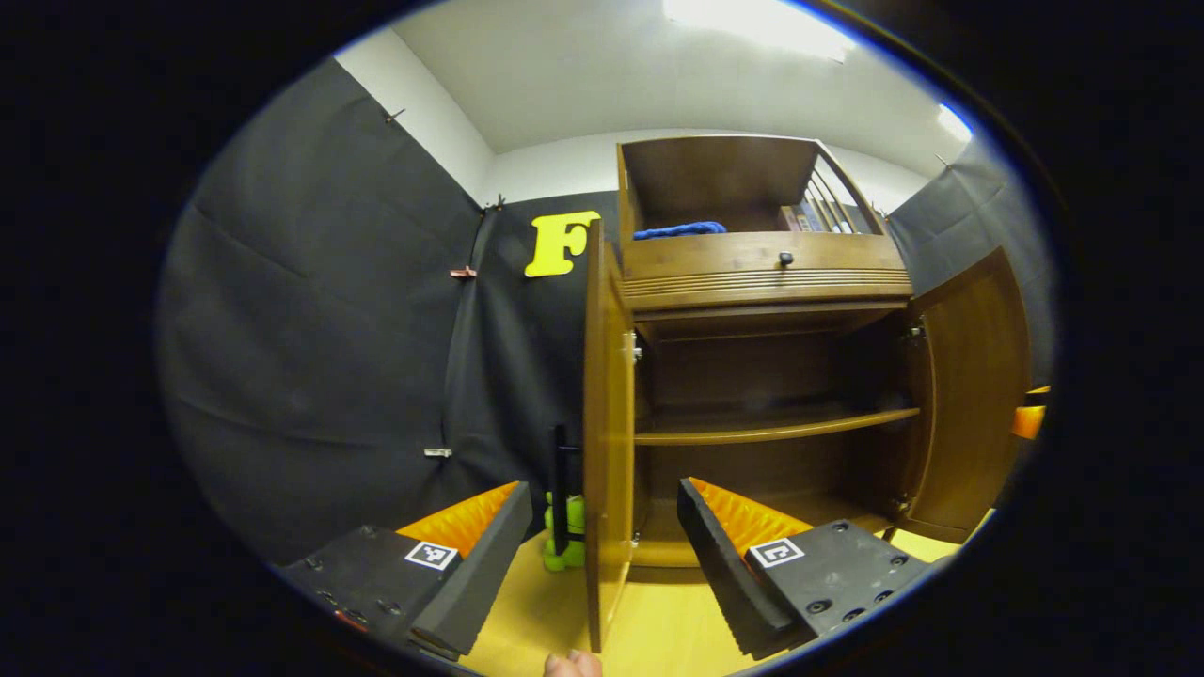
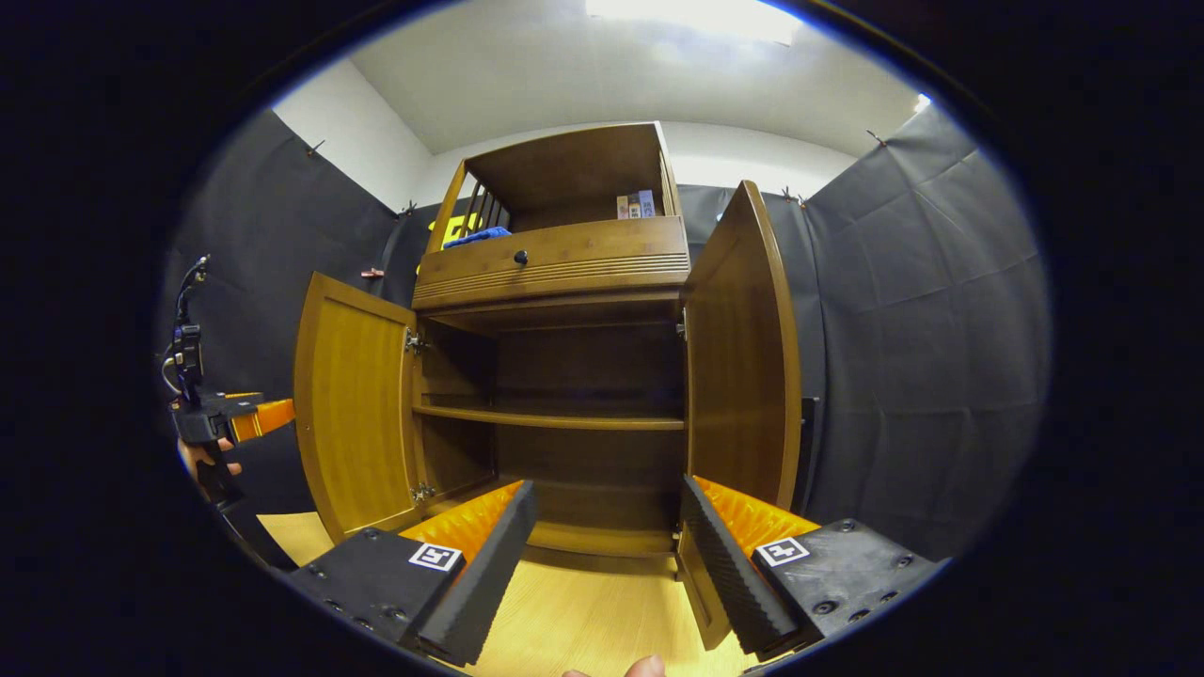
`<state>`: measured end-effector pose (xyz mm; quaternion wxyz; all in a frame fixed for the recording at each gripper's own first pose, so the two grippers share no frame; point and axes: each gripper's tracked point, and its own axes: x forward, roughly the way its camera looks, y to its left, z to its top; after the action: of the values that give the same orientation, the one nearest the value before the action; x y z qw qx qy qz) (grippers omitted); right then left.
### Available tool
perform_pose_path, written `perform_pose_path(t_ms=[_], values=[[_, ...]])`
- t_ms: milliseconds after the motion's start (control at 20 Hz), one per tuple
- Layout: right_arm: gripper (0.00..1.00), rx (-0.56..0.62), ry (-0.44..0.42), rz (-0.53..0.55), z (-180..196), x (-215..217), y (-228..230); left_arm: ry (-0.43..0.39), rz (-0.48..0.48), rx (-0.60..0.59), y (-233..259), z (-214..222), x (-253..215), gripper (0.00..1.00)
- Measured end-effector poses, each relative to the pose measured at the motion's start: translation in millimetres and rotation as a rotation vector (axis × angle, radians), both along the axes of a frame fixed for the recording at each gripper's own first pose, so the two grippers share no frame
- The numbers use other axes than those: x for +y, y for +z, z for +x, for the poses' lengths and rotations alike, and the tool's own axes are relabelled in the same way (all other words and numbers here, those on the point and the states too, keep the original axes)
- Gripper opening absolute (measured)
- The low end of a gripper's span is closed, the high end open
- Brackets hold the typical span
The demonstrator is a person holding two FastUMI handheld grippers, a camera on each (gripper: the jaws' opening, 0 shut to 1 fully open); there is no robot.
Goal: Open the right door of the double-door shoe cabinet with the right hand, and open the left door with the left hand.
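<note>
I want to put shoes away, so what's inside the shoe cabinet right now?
With both doors swung open, the shoe cabinet shows one bare shelf and nothing on the visible bottom. The back corners are too dark to check.

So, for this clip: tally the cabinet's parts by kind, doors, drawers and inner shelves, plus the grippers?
Open doors: 2, left door and right door
Drawers: 1, drawer
Inner shelves: 1, shelf
Grippers: 2, left gripper and right gripper
Total: 6

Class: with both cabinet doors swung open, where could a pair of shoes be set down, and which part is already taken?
Free: the middle shelf between the left door and right door, and the cabinet floor below it. Crowded: the open top compartment above the drawer, which holds a blue cloth and some books.
</note>
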<state>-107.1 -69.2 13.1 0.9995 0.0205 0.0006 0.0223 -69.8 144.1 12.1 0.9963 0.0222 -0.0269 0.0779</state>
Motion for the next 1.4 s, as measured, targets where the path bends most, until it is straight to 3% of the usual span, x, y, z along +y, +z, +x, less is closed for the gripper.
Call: perform_pose_path(t_ms=[550,650,700,750,950,1000,1050,1100,1150,1400], values=[[0.97,-0.039,-0.060,-0.028,20.5,-11.7,2.2,-0.144,0.028,0.002,1.3,21.1,-90.3,0.97],[0.97,-0.045,-0.075,-0.039,29.3,-13.4,2.2,-0.147,0.040,0.004,0.0,24.0,-97.5,0.97],[0.92,-0.044,-0.081,-0.043,34.0,-12.6,2.1,-0.145,0.042,0.002,1.0,25.5,-99.4,0.98],[0.97,-0.044,-0.085,-0.044,39.2,-10.4,1.7,-0.146,0.039,-0.002,3.1,26.9,-102.1,0.99],[0.97,-0.050,-0.114,-0.063,47.7,-9.2,2.0,-0.122,0.035,-0.013,6.4,33.4,-107.1,0.97],[0.93,-0.048,-0.117,-0.065,48.3,-9.1,1.0,-0.119,0.041,-0.010,5.1,34.1,-109.1,0.97],[0.98,-0.045,-0.117,-0.065,47.9,-9.4,-0.2,-0.121,0.043,-0.006,3.7,35.5,-112.2,0.99],[0.93,-0.042,-0.117,-0.064,47.2,-9.0,-0.6,-0.127,0.042,-0.004,2.5,35.4,-115.2,0.99],[0.98,-0.042,-0.116,-0.066,47.1,-8.8,-0.2,-0.134,0.040,-0.002,2.0,36.4,-118.7,0.97],[0.98,-0.046,-0.114,-0.074,48.5,-7.5,0.8,-0.154,0.029,-0.013,5.0,35.5,-126.2,0.99]])
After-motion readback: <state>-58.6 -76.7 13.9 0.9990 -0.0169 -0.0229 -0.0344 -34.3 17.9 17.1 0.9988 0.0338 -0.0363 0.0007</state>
